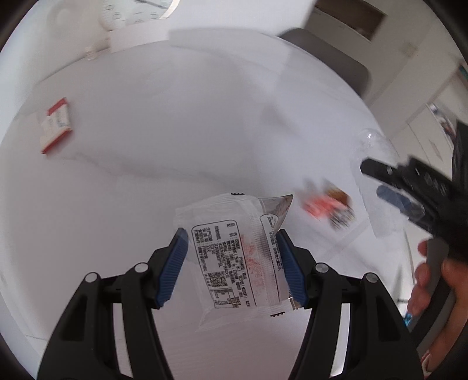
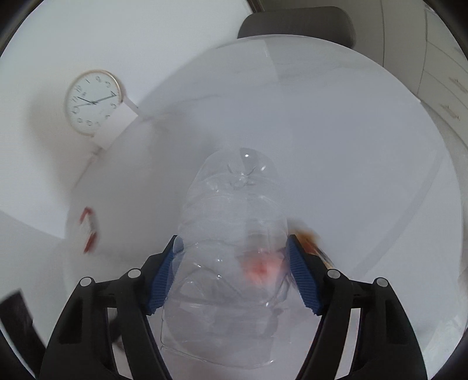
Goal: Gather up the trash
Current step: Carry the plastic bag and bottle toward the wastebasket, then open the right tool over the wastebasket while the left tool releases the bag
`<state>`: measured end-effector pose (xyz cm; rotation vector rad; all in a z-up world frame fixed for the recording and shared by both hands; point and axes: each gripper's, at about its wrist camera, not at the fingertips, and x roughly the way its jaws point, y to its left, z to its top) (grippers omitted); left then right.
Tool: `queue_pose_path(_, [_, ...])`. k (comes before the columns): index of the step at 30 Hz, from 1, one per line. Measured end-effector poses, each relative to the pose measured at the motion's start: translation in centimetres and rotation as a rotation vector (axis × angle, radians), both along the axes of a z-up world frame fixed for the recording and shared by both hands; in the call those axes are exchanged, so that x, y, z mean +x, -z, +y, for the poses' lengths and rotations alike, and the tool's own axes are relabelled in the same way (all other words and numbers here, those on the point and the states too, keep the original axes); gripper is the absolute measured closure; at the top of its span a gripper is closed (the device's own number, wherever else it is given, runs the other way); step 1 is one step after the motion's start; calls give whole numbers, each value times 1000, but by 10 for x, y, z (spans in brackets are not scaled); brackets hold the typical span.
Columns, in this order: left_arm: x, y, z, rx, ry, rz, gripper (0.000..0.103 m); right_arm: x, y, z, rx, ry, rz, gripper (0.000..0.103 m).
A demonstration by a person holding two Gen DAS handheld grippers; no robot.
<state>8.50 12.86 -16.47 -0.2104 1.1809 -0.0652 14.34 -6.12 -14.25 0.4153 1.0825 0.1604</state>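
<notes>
My left gripper (image 1: 231, 236) is shut on a white snack wrapper (image 1: 231, 257) with black print, held above the white table (image 1: 175, 131). My right gripper (image 2: 234, 248) is shut on a clear plastic bottle (image 2: 231, 233), its base pointing away from the camera. In the left wrist view the right gripper (image 1: 389, 181) shows at the right edge with the bottle (image 1: 371, 146). A red and brown wrapper (image 1: 327, 207) lies on the table between the grippers; it shows blurred red through the bottle (image 2: 260, 269). A red and white pack (image 1: 55, 125) lies at the far left, also seen blurred in the right wrist view (image 2: 89, 231).
A round wall clock (image 2: 92, 102) leans at the table's far edge. A dark grey chair (image 2: 295, 22) stands behind the table, also seen in the left wrist view (image 1: 327, 55). The table edge curves along the right side.
</notes>
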Motion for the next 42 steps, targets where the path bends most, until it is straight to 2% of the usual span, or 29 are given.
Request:
queue_pose_path(3, [-22, -2, -42, -24, 90, 8, 43, -64, -6, -57, 3, 44, -1, 32])
queue_pose_path(9, [-62, 5, -146, -106, 313, 62, 43, -155, 6, -144, 12, 174, 44, 32])
queue_pose_path(14, [-83, 5, -212, -102, 463, 65, 43, -227, 22, -208, -31, 296, 84, 32])
queue_pose_path(16, [-89, 5, -231, -105, 501, 70, 43, -241, 33, -223, -38, 333, 104, 32])
queue_pose_path(19, [-97, 7, -254, -104, 552, 79, 43, -257, 56, -241, -21, 380, 143, 32])
queue_pose_path(24, [-106, 12, -273, -80, 596, 96, 43, -268, 95, -255, -12, 388, 200, 32])
queue_pose_path(29, [-114, 17, -282, -54, 628, 99, 43, -263, 187, -263, -15, 348, 349, 32])
queue_pose_path(32, [-114, 20, -291, -35, 647, 106, 43, -254, 253, -262, -27, 326, 447, 32])
queue_pose_path(35, [-116, 23, -298, -11, 663, 109, 43, -250, 300, -260, -9, 322, 518, 32])
queue_pose_path(38, [-119, 29, -308, 19, 680, 116, 43, -248, 331, -258, 5, 319, 551, 30])
queue_pose_path(41, [-122, 35, -317, 43, 695, 125, 43, -245, 346, -254, 10, 312, 579, 29])
queue_pose_path(42, [-124, 36, -320, 49, 701, 129, 43, -246, 348, -255, 6, 311, 587, 21])
